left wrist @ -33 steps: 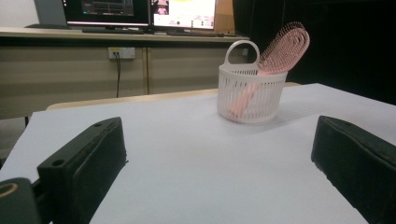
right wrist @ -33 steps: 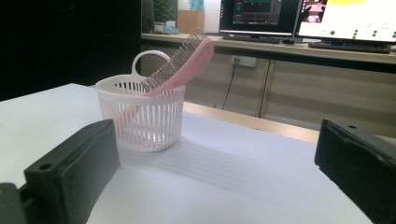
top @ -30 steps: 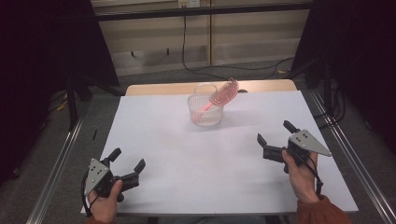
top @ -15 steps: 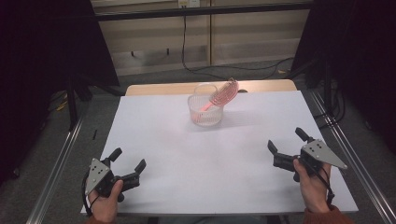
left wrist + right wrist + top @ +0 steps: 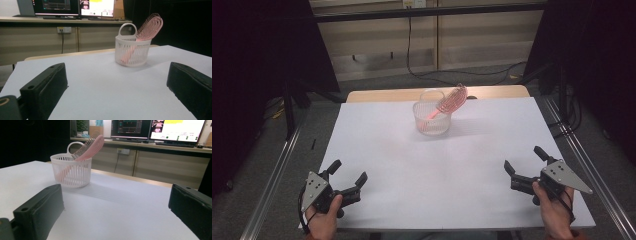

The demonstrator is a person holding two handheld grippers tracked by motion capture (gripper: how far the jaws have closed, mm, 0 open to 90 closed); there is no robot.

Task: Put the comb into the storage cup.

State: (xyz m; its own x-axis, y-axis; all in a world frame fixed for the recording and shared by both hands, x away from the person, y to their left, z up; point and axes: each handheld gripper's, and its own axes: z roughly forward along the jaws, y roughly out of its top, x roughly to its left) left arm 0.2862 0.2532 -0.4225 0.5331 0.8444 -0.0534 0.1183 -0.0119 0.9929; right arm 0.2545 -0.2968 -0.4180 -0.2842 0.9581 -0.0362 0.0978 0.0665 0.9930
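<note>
Two claws are sitting wide open at the near corners of the white desk, each holding nothing. The left claw is hovering by the near left edge, the right claw by the near right edge, and a broad bare stretch of white surface is lying between them and running up to the far side. Metal rails are flanking the desk on both sides, and a strip of bare wood is showing along its far edge.

The white slatted basket is standing upright near the far edge, about midway across, well apart from both claws. The pink hairbrush is resting inside it, handle down, its oval bristled head leaning out over the rim to the right in the high view. A looped handle is rising from the basket's rim.

Monitors are glowing on the counter behind; their writing is too small to read.
</note>
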